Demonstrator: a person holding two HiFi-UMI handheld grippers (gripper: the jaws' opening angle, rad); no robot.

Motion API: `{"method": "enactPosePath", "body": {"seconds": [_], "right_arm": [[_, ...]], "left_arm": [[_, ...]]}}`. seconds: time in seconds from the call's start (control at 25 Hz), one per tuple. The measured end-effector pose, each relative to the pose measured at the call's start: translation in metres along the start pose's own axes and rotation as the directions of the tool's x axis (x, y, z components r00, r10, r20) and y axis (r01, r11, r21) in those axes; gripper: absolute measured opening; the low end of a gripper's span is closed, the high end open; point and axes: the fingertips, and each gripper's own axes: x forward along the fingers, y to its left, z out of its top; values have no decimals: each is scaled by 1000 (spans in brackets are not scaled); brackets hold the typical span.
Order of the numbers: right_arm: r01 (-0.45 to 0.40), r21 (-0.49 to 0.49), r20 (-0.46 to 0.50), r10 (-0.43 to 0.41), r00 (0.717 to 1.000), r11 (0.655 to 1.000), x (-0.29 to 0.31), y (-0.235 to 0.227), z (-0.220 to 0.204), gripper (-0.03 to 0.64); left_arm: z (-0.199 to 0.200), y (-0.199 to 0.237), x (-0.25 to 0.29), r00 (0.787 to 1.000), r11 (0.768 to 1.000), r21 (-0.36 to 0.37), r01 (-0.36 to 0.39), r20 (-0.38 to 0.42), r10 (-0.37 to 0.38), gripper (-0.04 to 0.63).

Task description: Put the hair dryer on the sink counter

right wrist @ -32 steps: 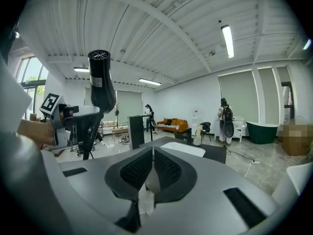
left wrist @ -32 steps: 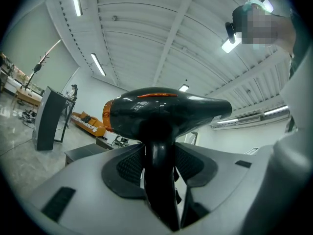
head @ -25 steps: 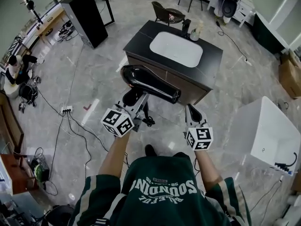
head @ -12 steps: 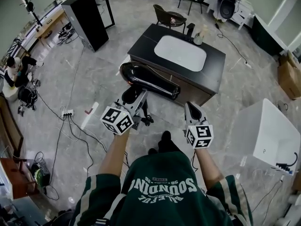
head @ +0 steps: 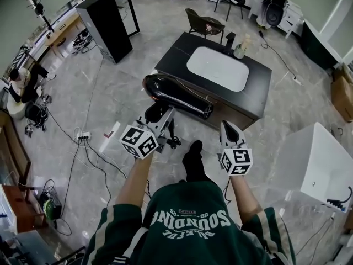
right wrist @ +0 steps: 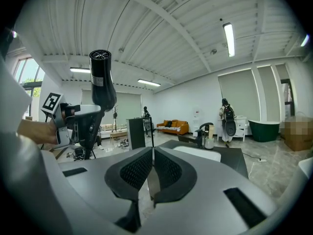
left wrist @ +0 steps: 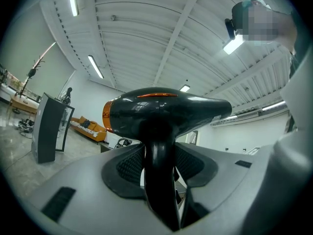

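Note:
A glossy black hair dryer (head: 177,96) is held up in the air by its handle, barrel pointing right, with my left gripper (head: 159,116) shut on it. In the left gripper view the hair dryer (left wrist: 161,115) fills the middle, handle clamped between the jaws of the left gripper (left wrist: 159,173). The hair dryer (right wrist: 102,80) also shows at the left of the right gripper view. My right gripper (head: 228,131) hangs to the right, shut and empty; the right gripper (right wrist: 152,173) has its jaws pressed together. The black sink counter (head: 258,96) with a white basin (head: 218,68) stands ahead on the floor.
A faucet (head: 229,40) and a small bottle (head: 239,51) stand at the counter's back edge. A white bathtub (head: 317,164) is at the right, a dark cabinet (head: 105,24) at the upper left, a chair (head: 199,21) behind the counter. Cables (head: 83,148) trail over the floor on the left.
The sink counter has shifted right and slightly down in the head view as the person steps forward. Both grippers hold their pose, the hair dryer still gripped.

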Motion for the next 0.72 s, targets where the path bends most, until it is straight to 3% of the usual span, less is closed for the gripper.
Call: {"method": "enactPosePath", "body": {"seconds": [0.72], "right_arm": [[-47, 24, -36, 48, 998, 999, 177, -73, 21, 44]], "left_arm": [[-1, 131, 130, 997, 997, 3, -75, -32, 75, 189]]}}
